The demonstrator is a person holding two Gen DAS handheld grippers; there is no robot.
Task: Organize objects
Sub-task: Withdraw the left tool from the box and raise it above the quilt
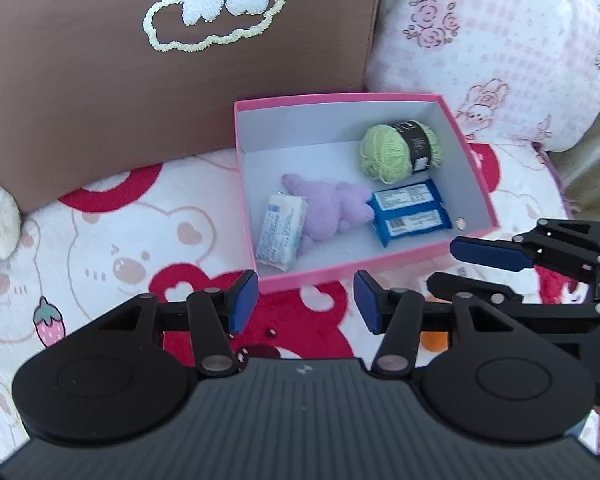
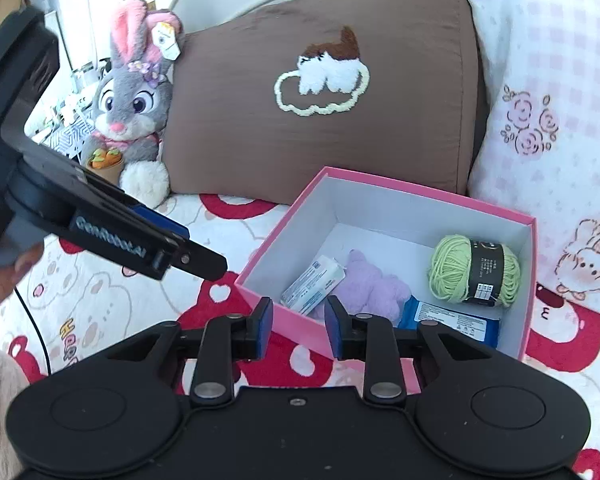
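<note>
A pink box (image 1: 474,164) (image 2: 528,280) lies open on the bear-print blanket. Inside it are a green yarn ball (image 1: 396,152) (image 2: 452,270), a purple plush (image 1: 332,208) (image 2: 374,286), a white packet (image 1: 280,232) (image 2: 314,284) and blue packets (image 1: 408,212) (image 2: 456,320). My left gripper (image 1: 306,300) (image 2: 196,246) hangs open and empty just in front of the box's near wall. My right gripper (image 2: 299,326) (image 1: 446,266) stands over the box's near corner, its blue pads a narrow gap apart with nothing between them.
A brown pillow (image 1: 140,92) (image 2: 340,120) and a pink checked pillow (image 1: 500,48) (image 2: 548,120) lean behind the box. A grey rabbit plush (image 2: 132,112) sits at the back left. An orange thing (image 1: 436,340) lies on the blanket under my left gripper's right finger.
</note>
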